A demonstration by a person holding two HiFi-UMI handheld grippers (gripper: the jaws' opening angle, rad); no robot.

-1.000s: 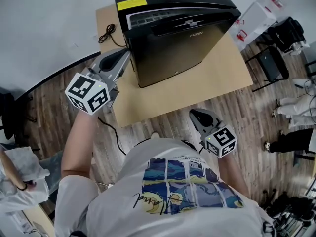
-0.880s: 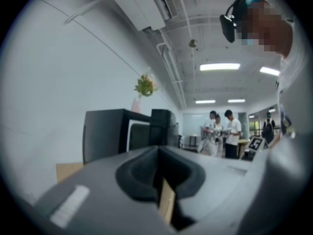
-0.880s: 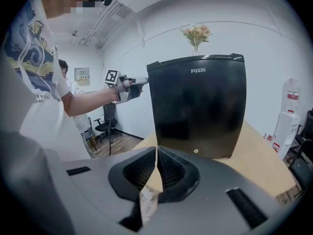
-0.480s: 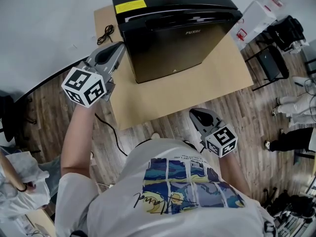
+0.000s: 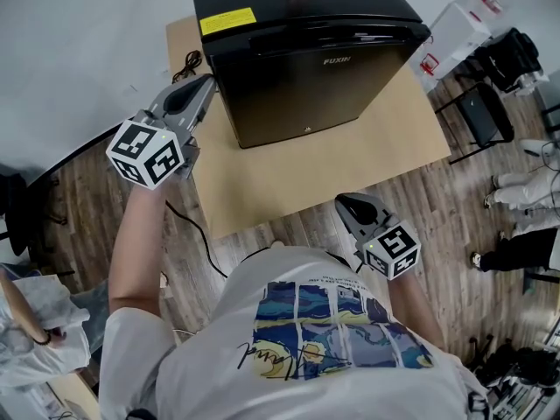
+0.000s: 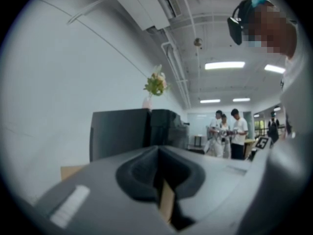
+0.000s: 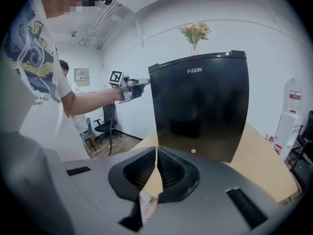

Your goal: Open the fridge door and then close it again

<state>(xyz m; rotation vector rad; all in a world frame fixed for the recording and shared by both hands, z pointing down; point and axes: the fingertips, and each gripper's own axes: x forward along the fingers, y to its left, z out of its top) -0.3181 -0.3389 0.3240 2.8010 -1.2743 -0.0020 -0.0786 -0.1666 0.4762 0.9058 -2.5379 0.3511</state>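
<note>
Since the door [image 5: 325, 94] lies flush on the fridge [image 5: 293, 7], with no gap showing along its top edge in the head view or down its side in the right gripper view, the task looks to be at or near its end. The door reads as closed, though whether it was opened first these pictures alone cannot say. The fridge stands on a tan board [image 5: 289, 178] on the wood floor, its back near the white wall, with flowers [image 7: 194, 32] on top. The left gripper [image 5: 206, 82] hangs just off the fridge's left front corner, apart from it, jaws together with nothing between them. Its own view looks level past the dark side panel. The right gripper [image 5: 348, 203] sits low by the person's body, well back from the door and aimed at it, its jaws likewise together and empty. If anything is left, it is likely only drawing the left gripper away.
</note>
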